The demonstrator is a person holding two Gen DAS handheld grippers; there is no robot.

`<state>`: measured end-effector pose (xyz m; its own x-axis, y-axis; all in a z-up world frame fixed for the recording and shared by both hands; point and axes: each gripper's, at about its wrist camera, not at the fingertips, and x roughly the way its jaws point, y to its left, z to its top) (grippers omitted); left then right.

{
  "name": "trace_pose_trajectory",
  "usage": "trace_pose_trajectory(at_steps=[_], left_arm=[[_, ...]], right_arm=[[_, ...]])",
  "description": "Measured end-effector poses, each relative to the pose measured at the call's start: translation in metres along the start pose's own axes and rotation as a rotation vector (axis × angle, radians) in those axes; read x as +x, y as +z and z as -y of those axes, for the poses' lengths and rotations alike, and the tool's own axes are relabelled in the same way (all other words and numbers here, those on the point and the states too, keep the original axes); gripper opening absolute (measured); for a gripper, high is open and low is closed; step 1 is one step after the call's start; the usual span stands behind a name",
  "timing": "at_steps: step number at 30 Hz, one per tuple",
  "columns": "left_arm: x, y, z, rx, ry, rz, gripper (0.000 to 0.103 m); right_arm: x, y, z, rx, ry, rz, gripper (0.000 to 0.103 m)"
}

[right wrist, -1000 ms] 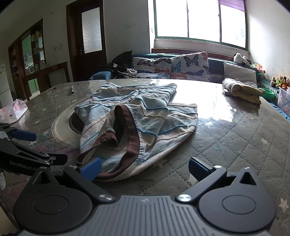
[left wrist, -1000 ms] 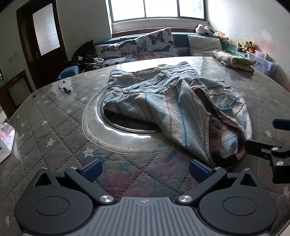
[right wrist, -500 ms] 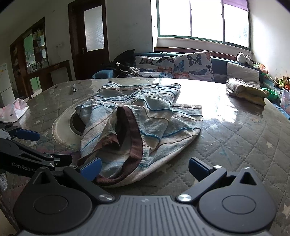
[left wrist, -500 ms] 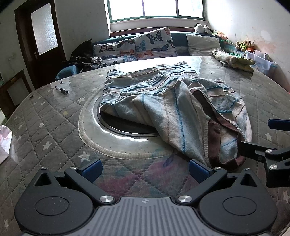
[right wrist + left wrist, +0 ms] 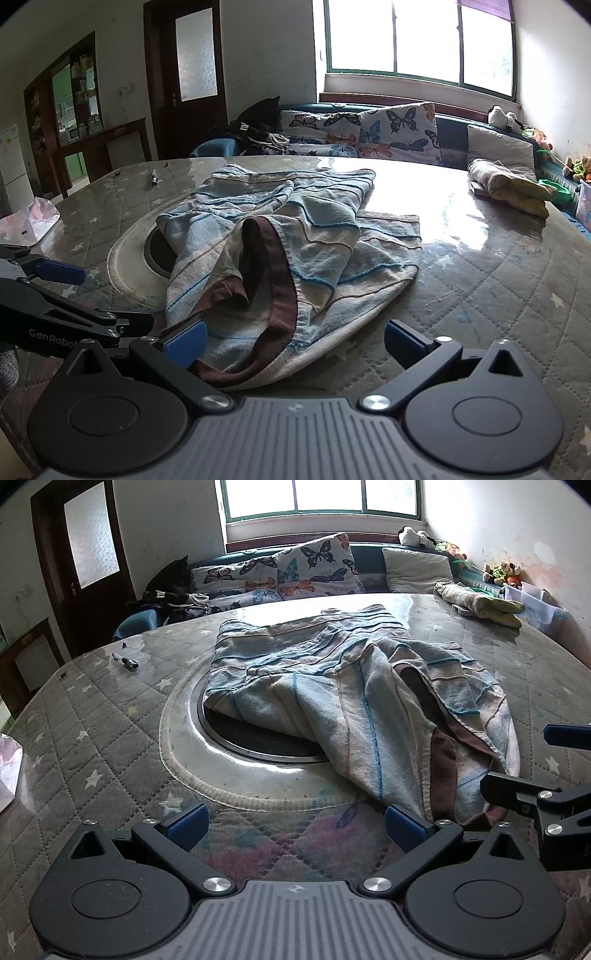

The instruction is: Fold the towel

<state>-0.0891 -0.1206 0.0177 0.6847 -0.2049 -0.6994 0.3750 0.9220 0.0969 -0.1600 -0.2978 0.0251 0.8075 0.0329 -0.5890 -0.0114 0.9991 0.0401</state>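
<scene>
A crumpled blue-striped towel (image 5: 351, 686) with a brown hem lies on the round table, partly over its sunken centre ring (image 5: 258, 744). My left gripper (image 5: 295, 823) is open just short of the towel's near left corner, and its right fingertip (image 5: 404, 825) is close to the brown hem. In the right wrist view the towel (image 5: 295, 240) fills the middle. My right gripper (image 5: 295, 341) is open, with the towel's near brown-edged fold lying between its fingers. Each gripper shows in the other's view: the right gripper (image 5: 532, 764) and the left gripper (image 5: 96, 295).
The table (image 5: 92, 738) has a grey quilted star cover under a glossy sheet. A small pen-like object (image 5: 125, 661) lies far left and a folded cloth (image 5: 480, 603) far right. A plastic bag (image 5: 29, 219) sits at the left edge. A sofa with butterfly cushions (image 5: 369, 133) stands behind.
Both grippers have crept forward toward the towel's near edge, which now sits lower and closer in the right wrist view. Both stay open. The towel has not moved.
</scene>
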Motion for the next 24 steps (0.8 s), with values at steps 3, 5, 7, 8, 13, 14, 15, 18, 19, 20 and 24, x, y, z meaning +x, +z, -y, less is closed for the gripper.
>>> trace_pose_trajectory(at_steps=[3, 5, 7, 8, 13, 14, 15, 18, 19, 20, 24], left_arm=[[0.002, 0.003, -0.001, -0.002, 0.002, 0.003, 0.103], [0.003, 0.006, -0.002, -0.004, 0.005, 0.010, 0.103], [0.004, 0.010, -0.004, -0.006, 0.007, 0.017, 0.103], [0.005, 0.012, -0.004, -0.007, 0.007, 0.020, 0.103], [0.010, 0.028, -0.005, -0.017, -0.001, 0.039, 0.103], [0.011, 0.033, -0.004, -0.018, -0.007, 0.044, 0.103], [0.012, 0.038, -0.003, -0.018, -0.019, 0.049, 0.102], [0.016, 0.055, -0.001, -0.021, -0.052, 0.071, 0.102], [0.019, 0.063, 0.001, -0.022, -0.062, 0.081, 0.099], [0.021, 0.069, 0.002, -0.022, -0.072, 0.091, 0.097], [0.037, 0.097, 0.009, -0.025, -0.101, 0.104, 0.083]], right_arm=[[0.002, 0.001, 0.001, 0.002, 0.002, -0.004, 0.103], [0.003, 0.002, 0.002, 0.010, 0.003, -0.007, 0.103], [0.006, 0.003, 0.004, 0.015, 0.002, -0.012, 0.103], [0.007, 0.004, 0.005, 0.019, 0.001, -0.013, 0.103], [0.014, 0.012, 0.012, 0.031, 0.006, -0.019, 0.103], [0.015, 0.014, 0.013, 0.031, 0.007, -0.019, 0.102], [0.016, 0.016, 0.014, 0.030, 0.003, -0.018, 0.102], [0.020, 0.021, 0.019, 0.037, 0.001, -0.017, 0.098], [0.021, 0.022, 0.021, 0.044, 0.002, -0.018, 0.097], [0.022, 0.023, 0.023, 0.051, 0.002, -0.019, 0.095], [0.030, 0.028, 0.033, 0.090, 0.007, -0.031, 0.089]])
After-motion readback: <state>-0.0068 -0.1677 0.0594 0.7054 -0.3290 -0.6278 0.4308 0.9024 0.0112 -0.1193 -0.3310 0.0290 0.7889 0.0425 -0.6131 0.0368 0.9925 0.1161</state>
